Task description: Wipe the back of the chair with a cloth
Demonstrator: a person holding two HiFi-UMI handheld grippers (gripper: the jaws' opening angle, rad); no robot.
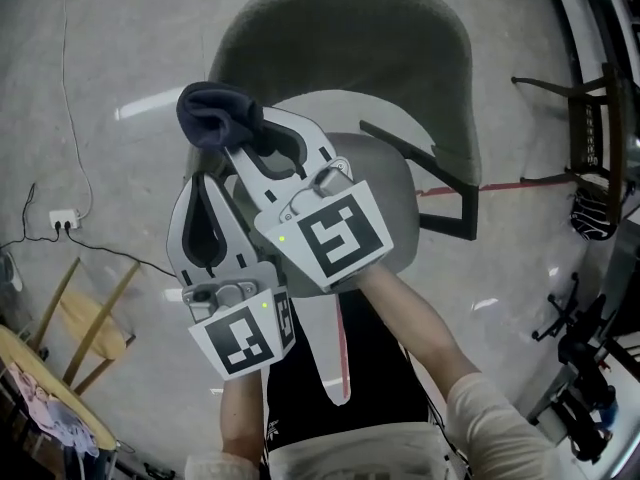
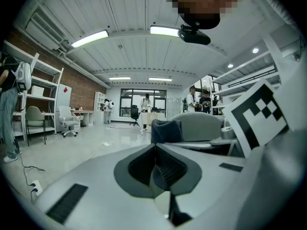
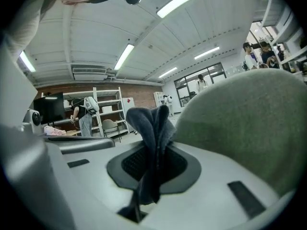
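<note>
Right gripper view shows the right gripper (image 3: 152,153) pinching a dark cloth (image 3: 149,121), held near the left edge of the chair back (image 3: 240,123). The left gripper (image 2: 154,150) sits close beside it, jaws pressed together on nothing.

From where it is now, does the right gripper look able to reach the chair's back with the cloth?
Probably yes. The right gripper is shut on the cloth, the chair's back lies close beside it, and nothing stands between them. The left gripper sits aside.
</note>
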